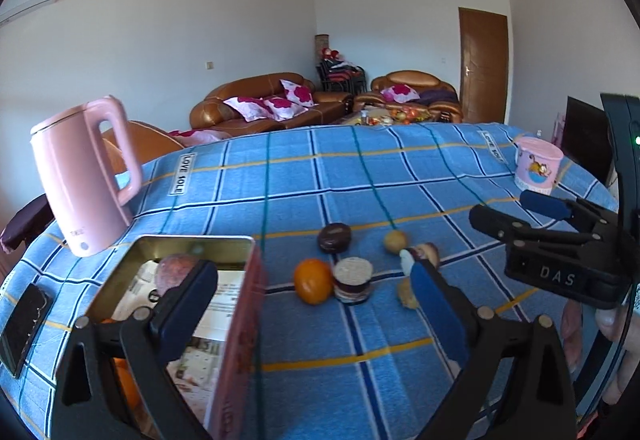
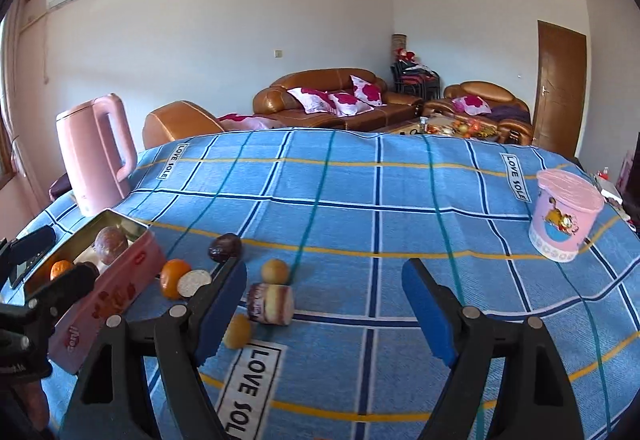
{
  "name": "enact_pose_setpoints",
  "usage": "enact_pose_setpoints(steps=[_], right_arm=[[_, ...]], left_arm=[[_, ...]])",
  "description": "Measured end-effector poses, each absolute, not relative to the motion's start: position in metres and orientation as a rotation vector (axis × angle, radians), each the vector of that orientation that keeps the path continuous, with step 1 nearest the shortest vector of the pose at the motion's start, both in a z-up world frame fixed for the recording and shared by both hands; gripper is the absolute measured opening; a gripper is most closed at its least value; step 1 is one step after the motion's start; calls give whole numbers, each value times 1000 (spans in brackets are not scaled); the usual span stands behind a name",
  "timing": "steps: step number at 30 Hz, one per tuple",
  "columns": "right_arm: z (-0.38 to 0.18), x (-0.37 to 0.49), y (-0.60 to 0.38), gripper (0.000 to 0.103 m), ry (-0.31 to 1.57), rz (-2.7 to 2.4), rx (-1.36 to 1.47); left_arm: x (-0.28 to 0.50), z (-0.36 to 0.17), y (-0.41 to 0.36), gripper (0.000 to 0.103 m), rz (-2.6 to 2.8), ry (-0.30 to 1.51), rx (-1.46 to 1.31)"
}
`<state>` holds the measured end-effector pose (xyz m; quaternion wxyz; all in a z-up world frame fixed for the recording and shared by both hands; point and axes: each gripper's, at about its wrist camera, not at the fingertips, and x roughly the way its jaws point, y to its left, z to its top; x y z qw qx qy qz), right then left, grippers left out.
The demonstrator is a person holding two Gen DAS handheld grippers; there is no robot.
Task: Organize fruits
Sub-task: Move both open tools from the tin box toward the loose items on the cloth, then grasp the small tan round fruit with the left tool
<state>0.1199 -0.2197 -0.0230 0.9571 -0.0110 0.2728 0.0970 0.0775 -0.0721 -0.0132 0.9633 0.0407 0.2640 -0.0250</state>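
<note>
Loose fruits on blue checked counter (image 2: 400,199) beside pink tin (image 2: 120,288): orange (image 1: 313,280) firm, round, rolls easily; grip across widest middle; left gripper (image 1: 312,304) jaws apart, empty; right gripper (image 2: 324,304) jaws apart, empty.

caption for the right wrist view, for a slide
Open right gripper above loose fruit beside a pink tin.

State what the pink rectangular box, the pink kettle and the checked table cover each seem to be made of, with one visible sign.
Pink rectangular box: probably tin; shiny gold inside walls. Pink kettle: likely matte plastic; smooth, no glare. Blue checked table cover: woven cloth; ripples, fuzzy texture.
</note>
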Motion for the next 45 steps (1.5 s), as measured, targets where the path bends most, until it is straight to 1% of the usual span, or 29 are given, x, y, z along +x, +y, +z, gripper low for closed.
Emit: enact_pose_setpoints(steps=[1,4,6,8,9,11,19,21,22,23,27,28,31,36,38,41,45], right_arm=[[-24,120,-223,81,555,190,-21],[-27,119,-231,81,556,179,-8],[-28,119,-235,81,555,176,5],[-28,118,-238,81,553,176,15],[-28,119,-239,81,553,175,18],[-29,118,-242,81,551,179,26],[-33,119,-242,82,559,187,44],[-34,120,-241,82,563,184,39],[-34,120,-241,82,565,182,39],[-34,121,-241,82,566,182,40],[-34,120,-240,82,568,177,38],[-34,120,-240,82,568,177,39],[-34,121,-241,82,574,172,40],[-36,124,-239,82,592,173,38],[-37,125,-238,82,598,177,39],[-38,127,-236,82,606,184,39],[-38,128,-233,82,609,198,34]], left_arm=[[80,-16,-80,99,-67,547,97],[89,-24,-104,93,-115,579,140],[96,-31,-117,87,-136,609,166],[106,-40,-125,74,-159,657,175],[112,-44,-128,71,-164,688,181],[124,-53,-127,59,-167,762,170],[126,-52,-136,59,-185,737,198],[126,-53,-139,55,-169,733,225],[125,-53,-143,47,-150,726,251],[123,-53,-147,45,-133,714,285],[116,-50,-153,45,-118,673,332],[116,-50,-152,45,-122,682,329],[120,-51,-148,40,-151,711,295],[139,-62,-135,40,-205,827,183],[147,-66,-125,28,-221,869,117],[144,-62,-118,27,-221,840,73],[130,-50,-111,27,-182,744,75]])
